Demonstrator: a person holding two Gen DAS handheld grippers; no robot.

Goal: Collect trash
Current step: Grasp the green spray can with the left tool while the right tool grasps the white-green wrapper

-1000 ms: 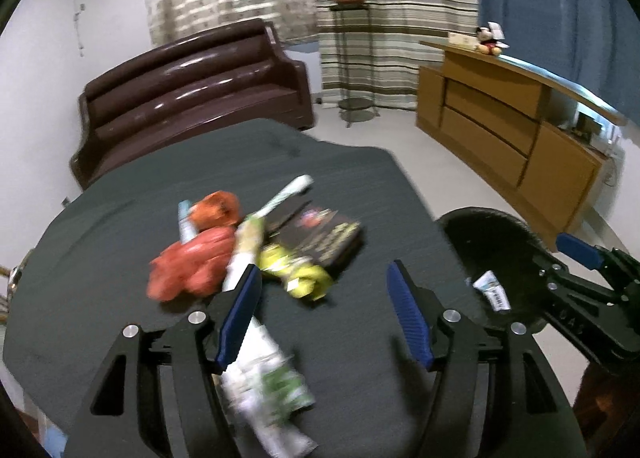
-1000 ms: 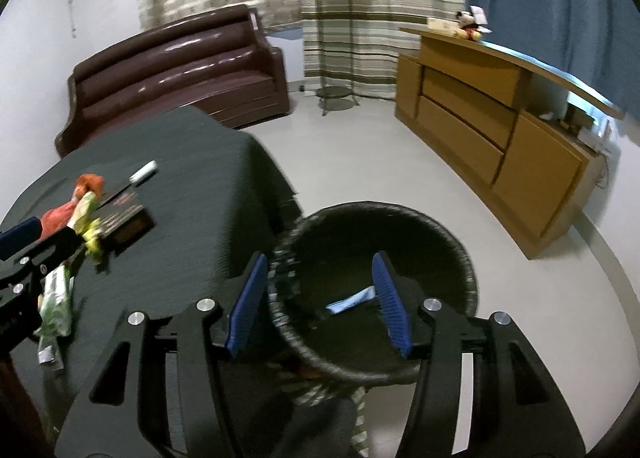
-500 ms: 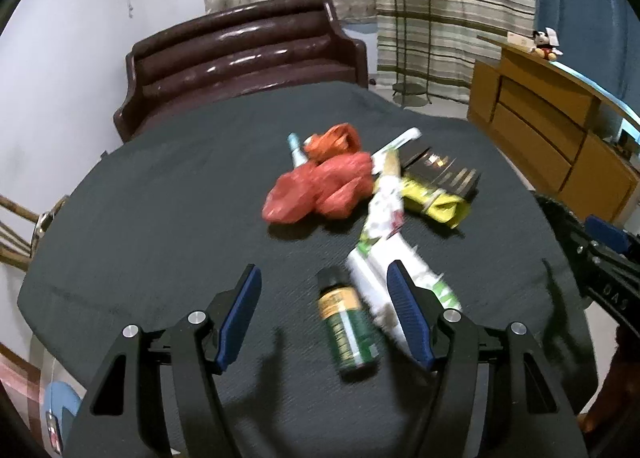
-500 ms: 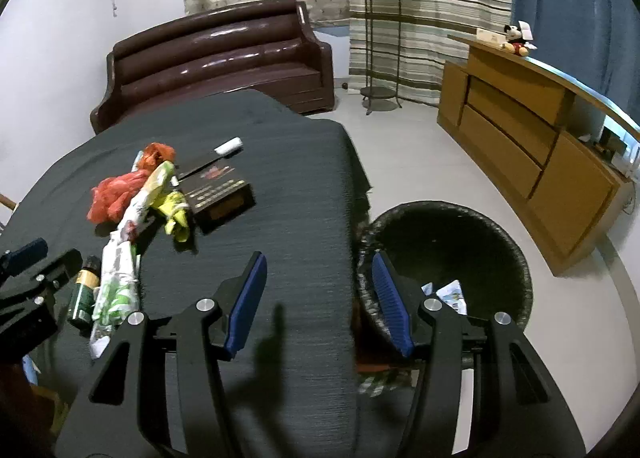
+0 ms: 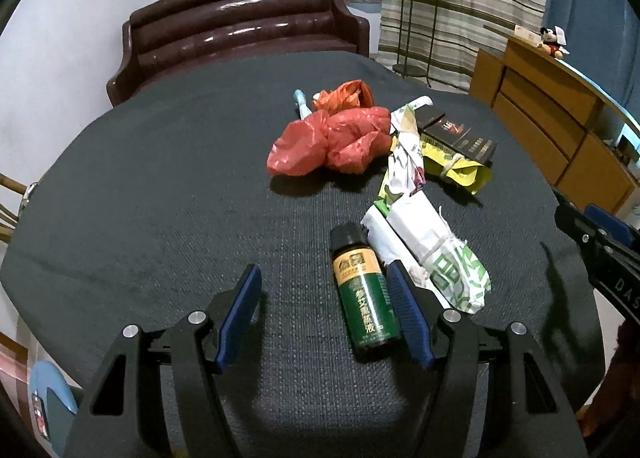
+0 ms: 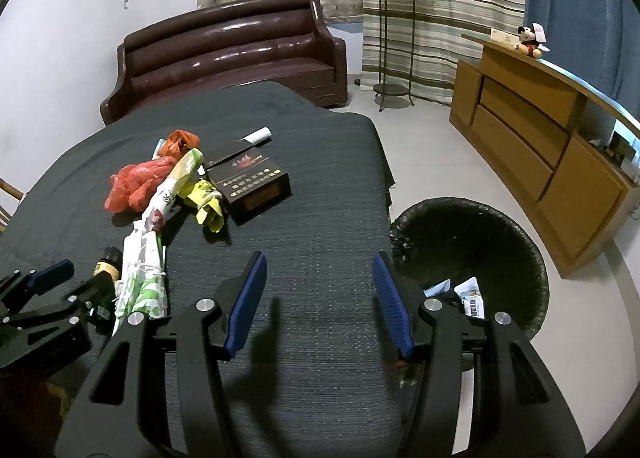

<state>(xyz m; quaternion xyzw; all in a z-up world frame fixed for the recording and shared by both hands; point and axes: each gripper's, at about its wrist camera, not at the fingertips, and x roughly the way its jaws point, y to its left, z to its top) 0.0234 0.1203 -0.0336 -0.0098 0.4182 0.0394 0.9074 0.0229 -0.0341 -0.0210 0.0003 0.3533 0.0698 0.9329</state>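
A green and gold bottle (image 5: 364, 290) lies on the dark tablecloth (image 5: 168, 186) between the fingers of my left gripper (image 5: 323, 270), close to the right finger. Its jaws are closing and the pads are not pressing on it. Beside it lies a white and green wrapper (image 5: 432, 246). Further back are a red plastic bag (image 5: 332, 142), a yellow wrapper (image 5: 456, 170) and a dark box (image 5: 460, 134). My right gripper (image 6: 319, 258) hovers open over bare cloth near the table's right edge, nothing between its fingers.
A black trash bin (image 6: 404, 226) stands on the floor right of the table with a few wrappers (image 6: 468, 294) inside. A brown sofa (image 6: 224, 54) is behind the table. A wooden sideboard (image 6: 532, 130) lines the right wall.
My left gripper swung left along the pile and dropped lower, so the bottle now lies between its fingers. My right gripper moved from above the bin to over the table.
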